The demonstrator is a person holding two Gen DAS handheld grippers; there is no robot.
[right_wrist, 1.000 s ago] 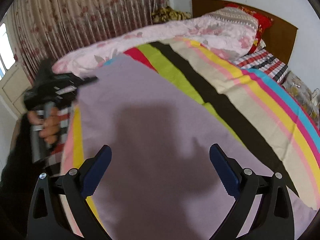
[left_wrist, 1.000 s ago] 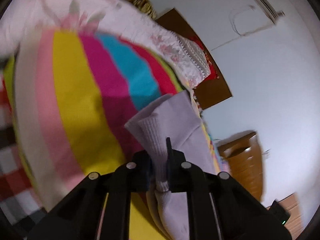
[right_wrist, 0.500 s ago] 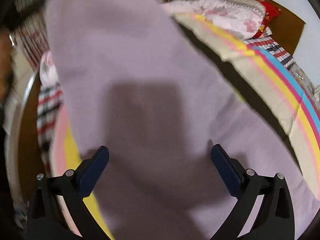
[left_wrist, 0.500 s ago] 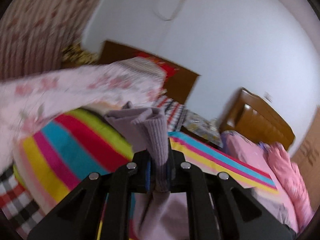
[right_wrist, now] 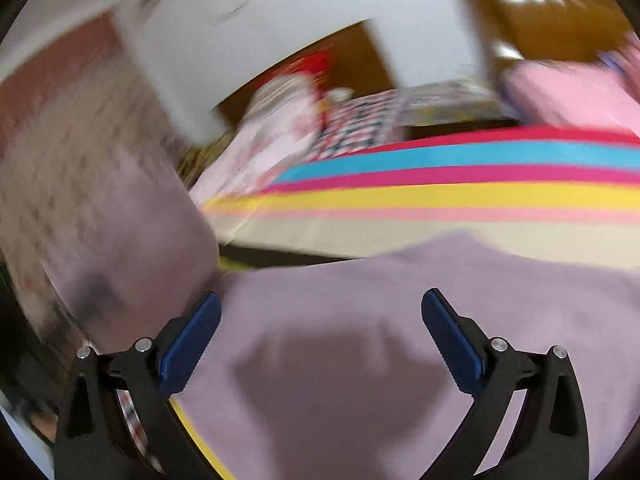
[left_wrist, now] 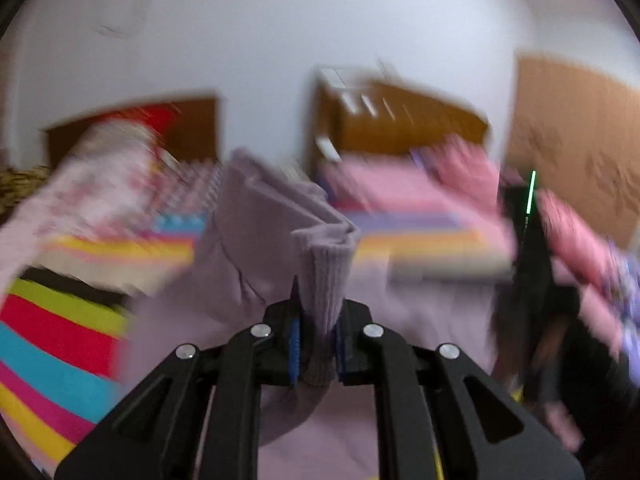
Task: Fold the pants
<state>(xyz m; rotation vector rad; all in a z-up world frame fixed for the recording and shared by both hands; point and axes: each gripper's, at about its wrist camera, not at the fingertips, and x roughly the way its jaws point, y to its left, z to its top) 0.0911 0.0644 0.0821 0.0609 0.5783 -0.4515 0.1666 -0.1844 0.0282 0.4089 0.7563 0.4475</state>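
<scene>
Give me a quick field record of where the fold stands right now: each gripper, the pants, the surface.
left gripper: shut on the ribbed cuff of the pants, lifted above the bed
right gripper: open, fingers spread, holding nothing
pants: lilac, partly spread flat on the striped blanket, one end raised by the left gripper
surface: bed with striped blanket
image quality: both views motion-blurred
</scene>
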